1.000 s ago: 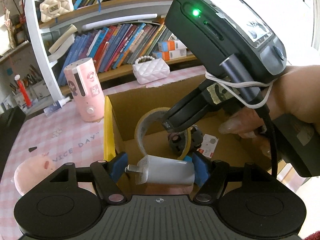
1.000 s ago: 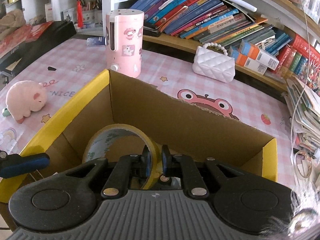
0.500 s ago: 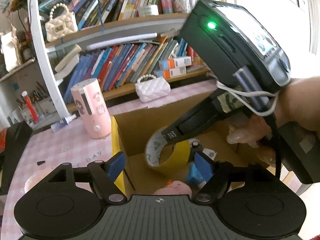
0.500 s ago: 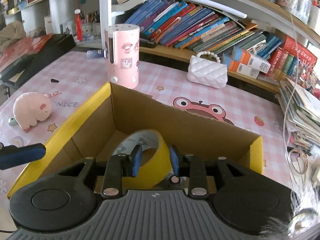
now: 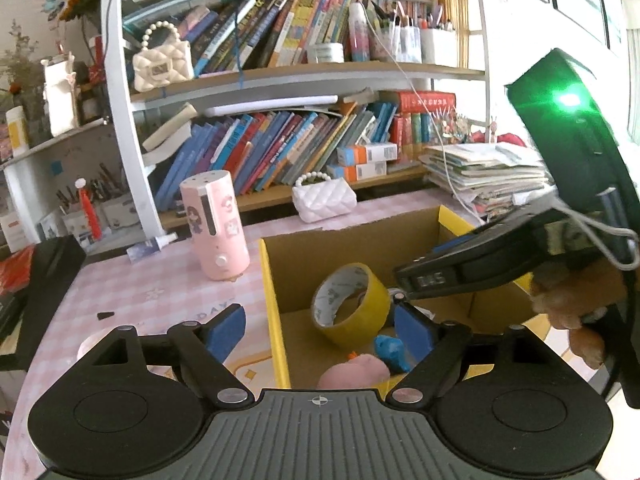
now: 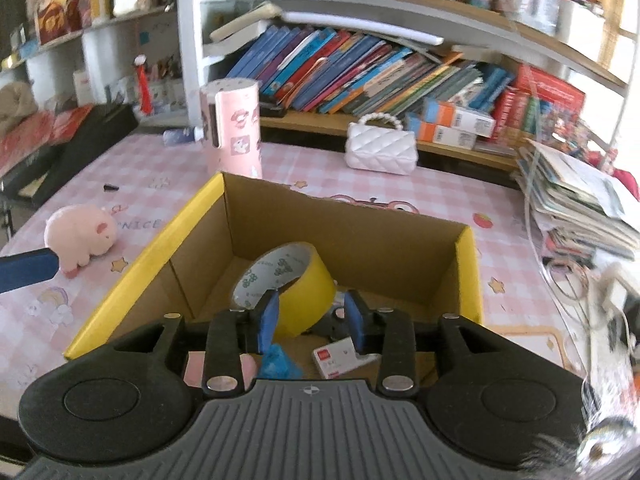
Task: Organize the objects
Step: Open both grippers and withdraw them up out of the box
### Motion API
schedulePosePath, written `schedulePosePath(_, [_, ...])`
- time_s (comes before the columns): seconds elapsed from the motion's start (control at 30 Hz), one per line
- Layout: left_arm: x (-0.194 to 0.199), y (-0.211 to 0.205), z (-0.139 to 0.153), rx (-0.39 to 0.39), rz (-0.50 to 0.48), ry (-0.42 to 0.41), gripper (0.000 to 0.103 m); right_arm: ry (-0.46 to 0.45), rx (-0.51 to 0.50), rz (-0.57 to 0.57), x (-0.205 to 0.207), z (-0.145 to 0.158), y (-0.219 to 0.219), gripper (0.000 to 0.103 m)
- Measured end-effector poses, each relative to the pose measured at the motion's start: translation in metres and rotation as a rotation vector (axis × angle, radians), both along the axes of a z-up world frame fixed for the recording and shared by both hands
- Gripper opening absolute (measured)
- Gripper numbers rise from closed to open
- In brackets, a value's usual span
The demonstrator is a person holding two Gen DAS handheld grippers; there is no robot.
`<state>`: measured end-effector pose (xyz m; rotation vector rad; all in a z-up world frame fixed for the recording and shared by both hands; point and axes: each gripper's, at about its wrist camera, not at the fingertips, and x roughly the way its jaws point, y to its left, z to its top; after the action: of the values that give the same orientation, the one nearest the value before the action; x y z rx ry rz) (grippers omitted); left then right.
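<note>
Two hand-held grippers hang over the cardboard box (image 6: 348, 236) on the pink checked tabletop (image 6: 152, 168). My left hand-held gripper (image 5: 320, 326) is spread wide and has just been opening further; nothing sits between its blue pads, which straddle the box's yellow-edged near wall. My right hand-held gripper (image 6: 312, 318) stands partly apart, its jaws having just been opening too. It pinches nothing: the yellow tape roll (image 6: 286, 288) leans on its edge inside the box just beyond the pads, and I cannot tell whether the left pad brushes it.

From the left wrist I see the right hand-held gripper from the side, reaching in over the box with my hand (image 5: 572, 308) around its handle and a green light glowing on top. That view also shows a pink soft toy (image 5: 354, 372) and a blue object (image 5: 390, 350) low in the box near the tape.

From the right wrist I see what the left misses: a small white card with a red corner (image 6: 340, 356) on the box floor, a pink plush pig (image 6: 80, 236) out on the tabletop left of the box, and one blue pad of the left hand-held gripper poking in at the frame's edge. Both views show the pink cylinder (image 6: 232, 132) and white quilted purse (image 6: 380, 152) standing behind the box.
</note>
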<state>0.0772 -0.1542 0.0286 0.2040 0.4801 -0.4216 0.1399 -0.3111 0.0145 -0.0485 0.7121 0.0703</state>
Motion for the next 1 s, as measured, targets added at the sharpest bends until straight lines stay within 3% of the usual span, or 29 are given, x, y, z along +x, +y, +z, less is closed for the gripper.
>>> schedulePosePath(0.33, [-0.025, 0.038, -0.001, -0.05, -0.012, 0.013, 0.088, -0.077, 0.059, -0.183, -0.075, 0.01, 0.003, 0.04])
schedulePosePath(0.67, [-0.052, 0.077, -0.019, -0.012, -0.047, 0.074, 0.088, 0.005, 0.061, -0.283, -0.131, -0.02, 0.043, 0.043])
schedulePosePath(1.0, [-0.072, 0.126, -0.039, 0.005, 0.011, 0.184, 0.088, 0.071, 0.034, -0.281, -0.163, -0.047, 0.102, 0.051])
